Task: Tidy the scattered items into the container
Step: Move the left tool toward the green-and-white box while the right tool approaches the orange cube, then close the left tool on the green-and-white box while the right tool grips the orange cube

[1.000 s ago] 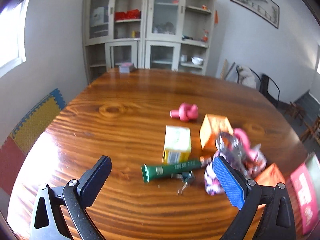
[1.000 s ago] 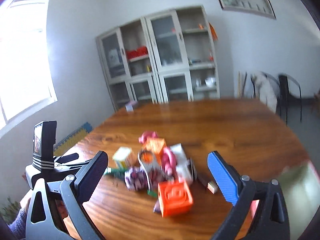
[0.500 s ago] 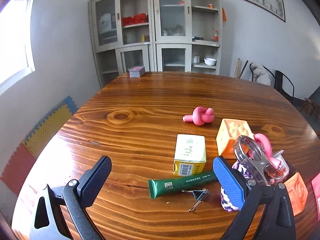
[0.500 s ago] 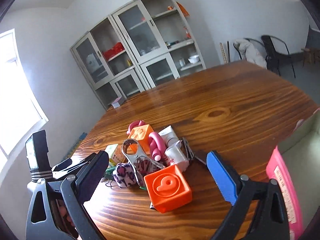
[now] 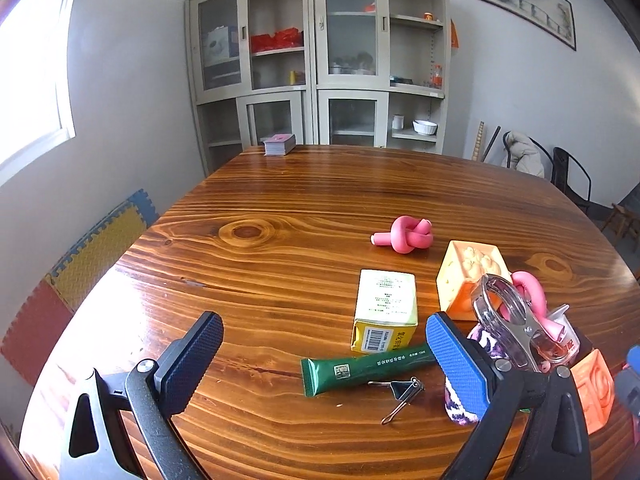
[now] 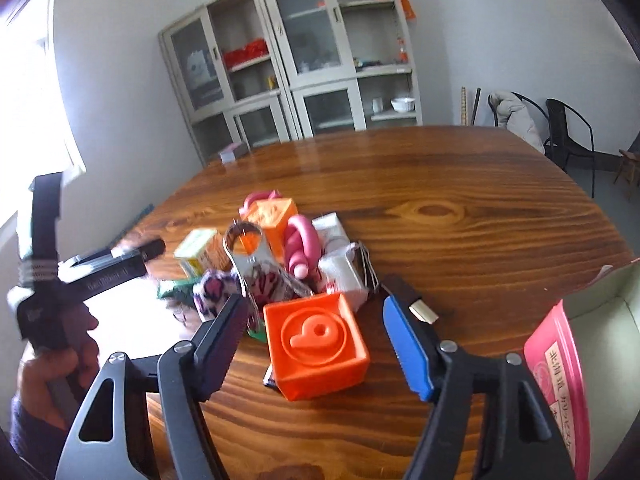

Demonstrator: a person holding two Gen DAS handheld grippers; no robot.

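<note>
Scattered items lie in a heap on the wooden table (image 5: 280, 216). In the left wrist view I see a green tube (image 5: 360, 368), a yellow-white box (image 5: 386, 310), a pink knot toy (image 5: 406, 234), a binder clip (image 5: 402, 392) and a clear clamp (image 5: 506, 316). My left gripper (image 5: 324, 354) is open and empty, just before the tube. In the right wrist view an orange cube (image 6: 316, 344) sits between the fingers of my open right gripper (image 6: 316, 324). The container (image 6: 600, 320), a pale box holding a pink packet (image 6: 558, 364), is at the right edge.
A small deck-like box (image 5: 279, 145) rests at the table's far edge. A grey cabinet (image 5: 320, 64) stands behind the table. Chairs (image 6: 568, 128) stand at the right. Foam mats (image 5: 80, 264) lean on the left wall. The left hand and its gripper (image 6: 80, 276) show in the right wrist view.
Both grippers moved closer to the heap and lower. The orange cube now lies between the right fingers. The left gripper came nearer to the green tube.
</note>
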